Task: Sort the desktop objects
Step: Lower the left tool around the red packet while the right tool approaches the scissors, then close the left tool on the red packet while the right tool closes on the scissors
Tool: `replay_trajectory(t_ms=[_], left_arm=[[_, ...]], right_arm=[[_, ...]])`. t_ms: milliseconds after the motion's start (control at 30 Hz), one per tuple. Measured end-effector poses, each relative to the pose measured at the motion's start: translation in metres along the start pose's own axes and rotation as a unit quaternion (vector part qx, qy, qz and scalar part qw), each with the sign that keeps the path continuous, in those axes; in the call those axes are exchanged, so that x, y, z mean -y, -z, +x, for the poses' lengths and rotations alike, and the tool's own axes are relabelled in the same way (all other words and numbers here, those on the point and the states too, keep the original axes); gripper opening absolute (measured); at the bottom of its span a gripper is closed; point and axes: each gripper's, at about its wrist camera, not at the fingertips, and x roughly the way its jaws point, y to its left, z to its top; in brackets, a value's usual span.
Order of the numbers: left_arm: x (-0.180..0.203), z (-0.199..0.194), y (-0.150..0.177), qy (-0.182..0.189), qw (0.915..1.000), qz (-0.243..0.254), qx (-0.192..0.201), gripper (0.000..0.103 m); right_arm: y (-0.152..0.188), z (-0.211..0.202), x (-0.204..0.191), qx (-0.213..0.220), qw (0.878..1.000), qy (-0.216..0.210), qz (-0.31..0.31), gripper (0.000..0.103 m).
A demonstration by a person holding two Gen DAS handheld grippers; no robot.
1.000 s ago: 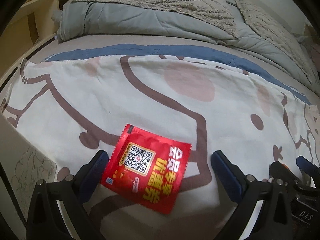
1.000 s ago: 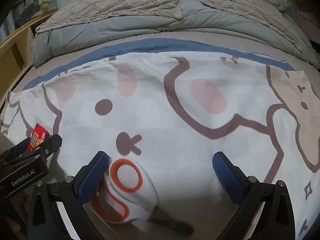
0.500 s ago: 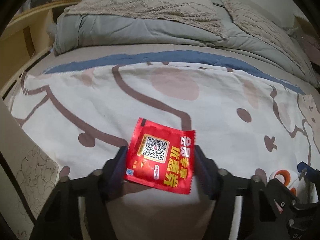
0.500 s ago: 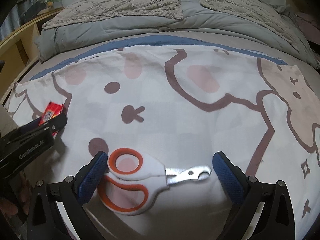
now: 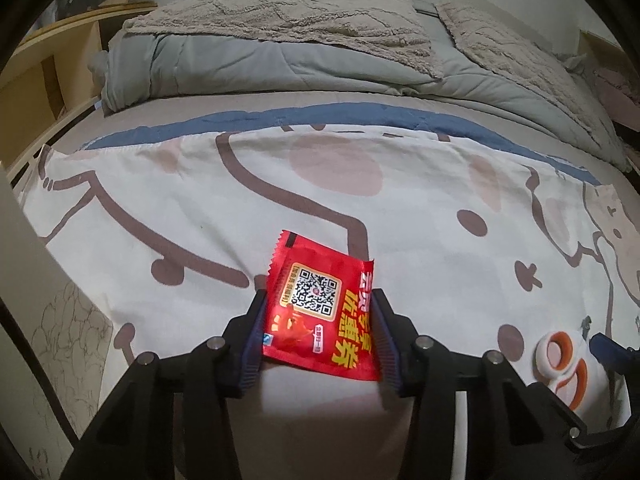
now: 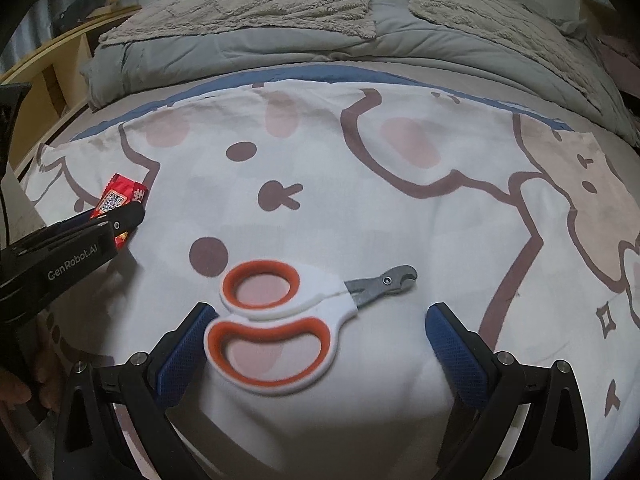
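The packet was red with yellow lettering and a white code square. The clippers were white, orange-lined in the loops. The sheet was white with brown outlines and pink patches.

A bed spread with a cartoon-print cloth.

Near the cloth's left edge lies a red sachet; toward the near edge, orange-handled clippers lie flat. Folded grey quilt and fluffy beige blankets are heaped along the far edge.

Both wrist cameras look steeply down, close over the printed cloth; each catches the other's gripper.
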Motion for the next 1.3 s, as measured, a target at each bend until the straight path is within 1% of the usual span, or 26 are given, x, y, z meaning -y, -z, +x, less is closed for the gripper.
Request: replay_trajectory(t_ms=[100, 267, 433, 600, 800, 867, 900, 967, 1033, 1300], left_arm=[[0.001, -0.003, 0.003, 0.001, 1.0000, 0.000, 0.001, 0.046], [0.002, -0.008, 0.009, 0.005, 1.0000, -0.002, 0.000, 0.046], [0.000, -0.014, 0.015, 0.018, 0.9998, -0.006, -0.002, 0.046], [0.001, -0.019, 0.020, 0.021, 0.9998, -0.006, -0.004, 0.046], [-0.001, -0.027, 0.029, 0.029, 0.9995, -0.009, -0.004, 0.046], [-0.001, -0.030, 0.033, 0.030, 0.9995, -0.009, -0.004, 0.046], [0.000, -0.032, 0.034, 0.031, 0.9995, -0.008, -0.005, 0.046], [0.000, -0.036, 0.039, 0.033, 0.9994, -0.008, -0.005, 0.046], [0.000, -0.040, 0.044, 0.037, 0.9993, -0.008, -0.006, 0.046], [-0.002, -0.058, 0.064, 0.045, 0.9988, -0.016, -0.009, 0.046]], right_arm=[[0.004, -0.004, 0.001, 0.005, 1.000, -0.003, 0.002, 0.103], [0.004, -0.009, 0.004, 0.015, 1.000, -0.018, 0.013, 0.103], [0.000, -0.007, -0.001, 0.006, 1.000, -0.008, -0.001, 0.103], [0.000, -0.003, -0.005, 0.001, 1.000, -0.002, -0.011, 0.102], [0.002, -0.005, -0.007, 0.009, 1.000, -0.009, -0.016, 0.092], [0.002, -0.007, -0.009, 0.013, 1.000, -0.010, -0.021, 0.083], [0.003, -0.008, -0.011, 0.016, 0.999, -0.011, -0.026, 0.081], [0.003, -0.010, -0.014, 0.020, 0.999, -0.013, -0.035, 0.071], [0.004, -0.012, -0.017, 0.023, 0.999, -0.012, -0.044, 0.068], [0.005, -0.013, -0.018, 0.025, 0.998, -0.016, -0.047, 0.067]])
